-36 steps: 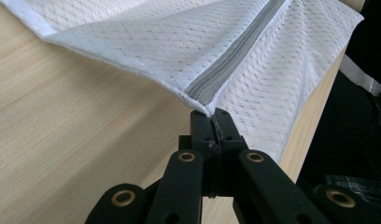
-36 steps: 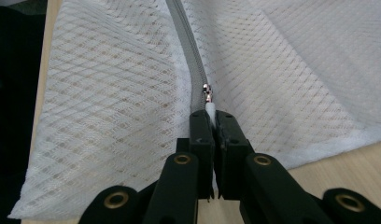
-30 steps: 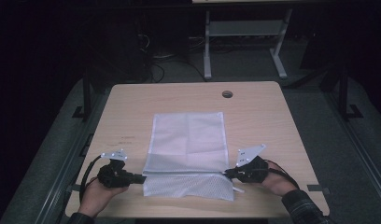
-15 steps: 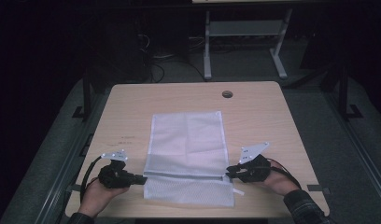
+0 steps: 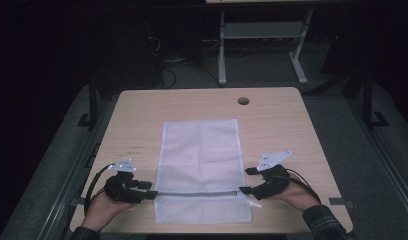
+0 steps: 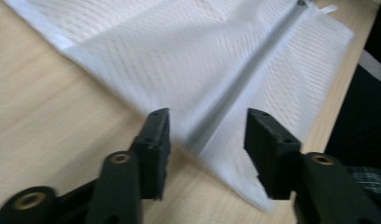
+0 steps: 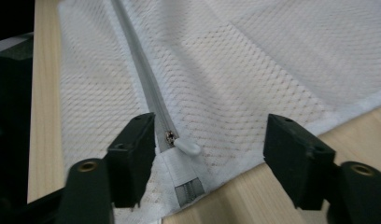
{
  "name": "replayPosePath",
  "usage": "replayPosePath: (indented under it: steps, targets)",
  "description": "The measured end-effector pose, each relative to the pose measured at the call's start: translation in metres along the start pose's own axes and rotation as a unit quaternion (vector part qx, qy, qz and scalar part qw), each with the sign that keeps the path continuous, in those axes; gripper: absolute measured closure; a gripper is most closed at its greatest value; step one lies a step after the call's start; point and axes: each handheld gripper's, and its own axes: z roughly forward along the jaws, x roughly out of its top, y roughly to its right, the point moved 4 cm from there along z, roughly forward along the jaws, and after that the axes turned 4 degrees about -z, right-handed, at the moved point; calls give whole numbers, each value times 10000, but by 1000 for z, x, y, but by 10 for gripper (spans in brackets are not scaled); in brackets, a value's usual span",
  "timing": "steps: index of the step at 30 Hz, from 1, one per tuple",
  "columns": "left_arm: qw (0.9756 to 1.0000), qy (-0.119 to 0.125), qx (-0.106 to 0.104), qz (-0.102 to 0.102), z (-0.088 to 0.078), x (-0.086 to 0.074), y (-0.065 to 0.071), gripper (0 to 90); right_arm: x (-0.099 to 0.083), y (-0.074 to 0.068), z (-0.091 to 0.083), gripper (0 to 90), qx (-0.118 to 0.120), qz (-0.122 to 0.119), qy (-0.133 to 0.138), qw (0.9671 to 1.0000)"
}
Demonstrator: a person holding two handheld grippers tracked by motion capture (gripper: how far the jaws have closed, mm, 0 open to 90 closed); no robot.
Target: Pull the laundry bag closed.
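A white rectangular mesh laundry bag [image 5: 201, 170] lay flat on the pale wooden tabletop [image 5: 292, 125], its long side running from twelve to six o'clock in the high view, with a grey zipper [image 5: 194, 193] crossing it from nine to three o'clock near the six o'clock end. The left claw [image 5: 151, 190] sat at the bag's nine o'clock edge, level with the zipper's end, held in the person's left hand [image 5: 103, 210]. In the left gripper view its jaws stood spread, having just been opening, with the bag's edge and the zipper line [image 6: 244, 84] lying between them but free of the pads. The right claw [image 5: 245, 181] sat at the bag's three o'clock edge, at the zipper's other end, held in the person's right hand [image 5: 297, 195], whose plaid sleeve [image 5: 324, 225] came in at five o'clock. In the right gripper view its jaws likewise stood spread, having just been opening, and the small white zipper pull [image 7: 186, 147] lay on the mesh between them, nearer the nine o'clock jaw, not pinched. A round cable hole [image 5: 243, 101] showed in the tabletop toward twelve o'clock.
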Motion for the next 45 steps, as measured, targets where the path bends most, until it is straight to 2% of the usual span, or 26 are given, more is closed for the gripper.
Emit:
replayPosePath:
  steps: [1,3,4,8,13,17,22,25,30,33,34,35,39,45]
  targets:
    - [10000,-6,64,21,-1,0,-1,461,0,0,0,276,0,0,0,10000]
    - [9999,3,130,46,-3,-1,-2,389,-1,1,-3,251,-93,45,2,9999]
    - [9996,-42,246,111,-3,-3,-3,352,-1,3,-6,230,-211,85,-6,9997]
    - [9991,-31,389,179,-4,-5,-5,263,-5,7,-13,209,-455,233,-83,9987]
    - [9982,26,526,289,-7,-7,-8,200,-11,11,-22,198,-706,345,-124,9968]
    - [9965,156,720,404,-13,-8,-12,159,-20,14,-32,187,-955,575,-173,9936]
    - [9952,149,880,406,-16,-12,-18,138,-28,16,-38,174,-1112,697,-235,9911]
    - [9936,142,1050,392,-18,-16,-24,136,-37,19,-42,158,-1299,820,-276,9878]
    - [9923,195,1170,357,-21,-20,-31,136,-42,25,-46,147,-1511,927,-227,9839]
    - [9897,165,1371,369,-22,-25,-38,136,-46,30,-47,141,-1608,1022,-176,9815]
    - [9884,147,1476,336,-23,-29,-43,136,-48,31,-47,140,-1632,1031,-187,9810]
    - [9880,149,1506,301,-24,-30,-45,136,-49,32,-46,139,-1656,1035,-208,9805]
    - [9877,177,1532,238,-25,-32,-48,139,-52,34,-45,138,-1732,1058,-234,9789]
    - [9879,170,1516,291,-24,-30,-47,139,-54,36,-45,136,-1744,1099,-229,9783]
